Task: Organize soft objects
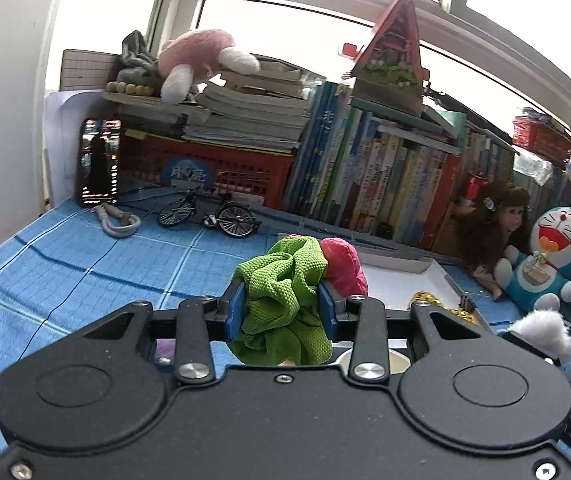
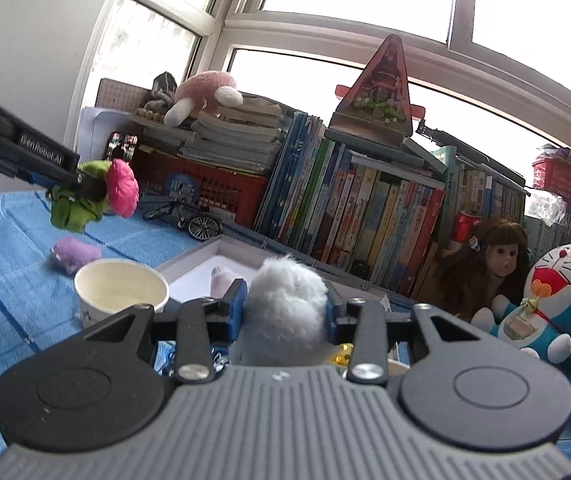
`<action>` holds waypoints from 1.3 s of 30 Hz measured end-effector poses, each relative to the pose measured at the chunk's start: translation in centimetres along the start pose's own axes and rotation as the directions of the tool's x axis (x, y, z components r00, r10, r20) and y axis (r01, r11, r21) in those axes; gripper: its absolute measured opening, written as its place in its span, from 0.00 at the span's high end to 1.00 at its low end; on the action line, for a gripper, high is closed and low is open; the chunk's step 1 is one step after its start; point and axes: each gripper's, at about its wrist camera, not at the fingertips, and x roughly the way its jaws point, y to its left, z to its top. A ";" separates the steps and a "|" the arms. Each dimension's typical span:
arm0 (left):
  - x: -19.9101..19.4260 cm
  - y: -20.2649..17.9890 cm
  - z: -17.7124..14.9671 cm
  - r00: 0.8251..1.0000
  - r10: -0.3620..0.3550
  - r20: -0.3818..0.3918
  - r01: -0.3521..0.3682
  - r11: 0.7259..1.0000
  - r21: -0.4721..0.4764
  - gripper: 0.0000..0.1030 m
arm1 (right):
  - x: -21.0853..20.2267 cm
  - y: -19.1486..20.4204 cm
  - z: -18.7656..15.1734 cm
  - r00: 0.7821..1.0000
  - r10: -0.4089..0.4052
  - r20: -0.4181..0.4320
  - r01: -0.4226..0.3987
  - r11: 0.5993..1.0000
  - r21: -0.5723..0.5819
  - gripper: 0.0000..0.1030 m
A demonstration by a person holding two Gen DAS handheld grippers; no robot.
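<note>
The blue cloth (image 2: 13,240) covers the table, with books (image 2: 365,208) and a red crate (image 2: 221,190) along the window side. The white tray (image 2: 205,264) lies in the middle; a small pale soft piece (image 2: 221,280) and something gold (image 1: 429,300) show inside it, so the sorting looks barely begun. The paper cup (image 2: 121,284) beside the tray looks empty.

The left gripper (image 1: 281,304) pinches a green scrunchie (image 1: 281,292), a pink one (image 1: 343,264) bunched against it, both lifted clear of the cloth. The right gripper (image 2: 285,312) is clamped on a white fluffy ball (image 2: 285,292) above the tray's near edge. A purple soft thing (image 2: 73,254) lies loose on the cloth, left of the cup, and probably needs collecting yet.
</note>
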 end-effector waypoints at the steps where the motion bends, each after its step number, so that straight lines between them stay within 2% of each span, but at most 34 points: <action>1: 0.1 -0.2 0.2 1.000 -0.006 -0.003 0.006 1.000 0.004 0.65 | 0.0 -0.3 0.3 1.000 0.003 0.000 -0.003 1.000 0.011 0.58; 12: 3.0 -3.0 3.4 0.996 -0.058 -0.070 0.060 0.998 0.033 0.65 | 2.9 -3.8 4.1 0.999 0.034 -0.039 -0.029 0.991 0.131 0.58; 16: 5.6 -2.6 4.5 0.979 -0.126 -0.162 0.114 0.990 -0.081 0.65 | 4.5 -4.9 5.6 0.996 0.062 -0.068 -0.050 0.984 0.169 0.58; 18: 7.2 -2.2 4.8 0.966 -0.152 -0.208 0.124 0.982 -0.141 0.65 | 5.6 -5.4 6.4 0.993 0.075 -0.090 -0.058 0.982 0.181 0.58; 21: 9.1 -1.9 4.9 0.956 -0.157 -0.248 0.114 0.977 -0.180 0.65 | 7.3 -6.1 7.3 0.988 0.087 -0.129 -0.059 0.976 0.208 0.58; 23: 10.3 -1.8 4.9 0.947 -0.166 -0.275 0.110 0.972 -0.207 0.65 | 8.7 -6.8 7.6 0.981 0.102 -0.165 -0.058 0.966 0.251 0.58; 27: 12.8 -1.1 4.6 0.916 -0.199 -0.347 0.091 0.948 -0.304 0.65 | 11.5 -7.6 7.4 0.965 0.123 -0.233 -0.038 0.939 0.341 0.58; 31: 14.9 -0.9 4.5 0.895 -0.210 -0.393 0.065 0.934 -0.350 0.65 | 13.9 -8.1 6.5 0.944 0.133 -0.302 0.000 0.915 0.403 0.58; 39: 18.3 -1.1 4.7 0.884 -0.212 -0.417 0.052 0.930 -0.363 0.65 | 18.3 -8.0 4.6 0.894 0.143 -0.425 0.084 0.878 0.472 0.58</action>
